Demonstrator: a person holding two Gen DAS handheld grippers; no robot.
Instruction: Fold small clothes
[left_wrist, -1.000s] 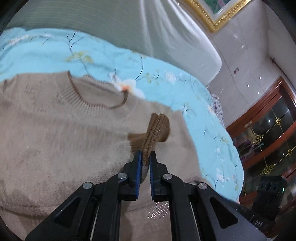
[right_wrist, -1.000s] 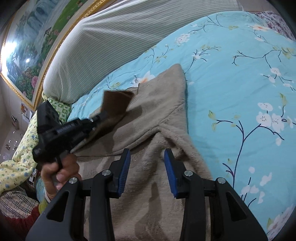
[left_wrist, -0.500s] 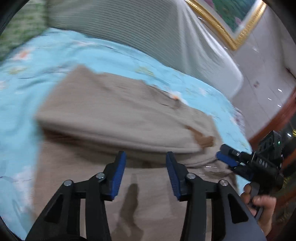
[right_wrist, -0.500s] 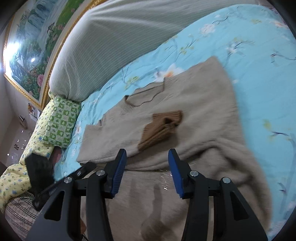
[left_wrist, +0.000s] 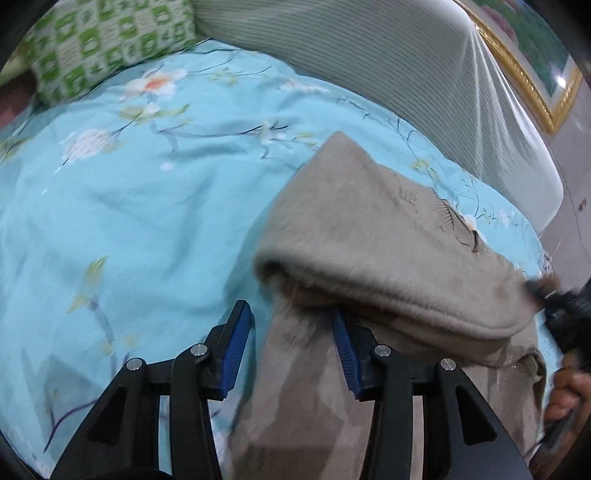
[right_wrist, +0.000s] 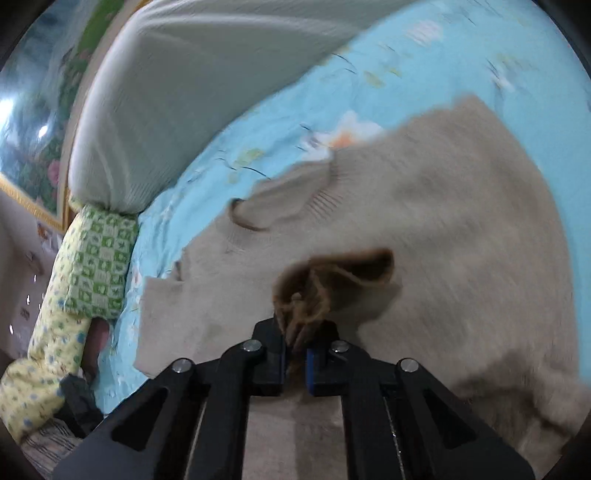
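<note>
A beige knit sweater lies on the blue floral bedspread, with one sleeve folded across its chest. My left gripper is open, pointing down over the sweater's left side edge, and the fabric lies below its fingers without being pinched. My right gripper is shut on the sleeve's dark brown ribbed cuff, which bunches up over the sweater below the neckline. The left wrist view shows that cuff and a hand at the far right edge.
A grey ribbed headboard cushion runs along the far side of the bed. A green checked pillow and a yellow patterned one sit at the bed's left end. A gold-framed painting hangs on the wall.
My left gripper let go of the brown cuff, opened and swung left to the sweater's side edge. My right gripper moved in over the chest and shut on the cuff lying there.
</note>
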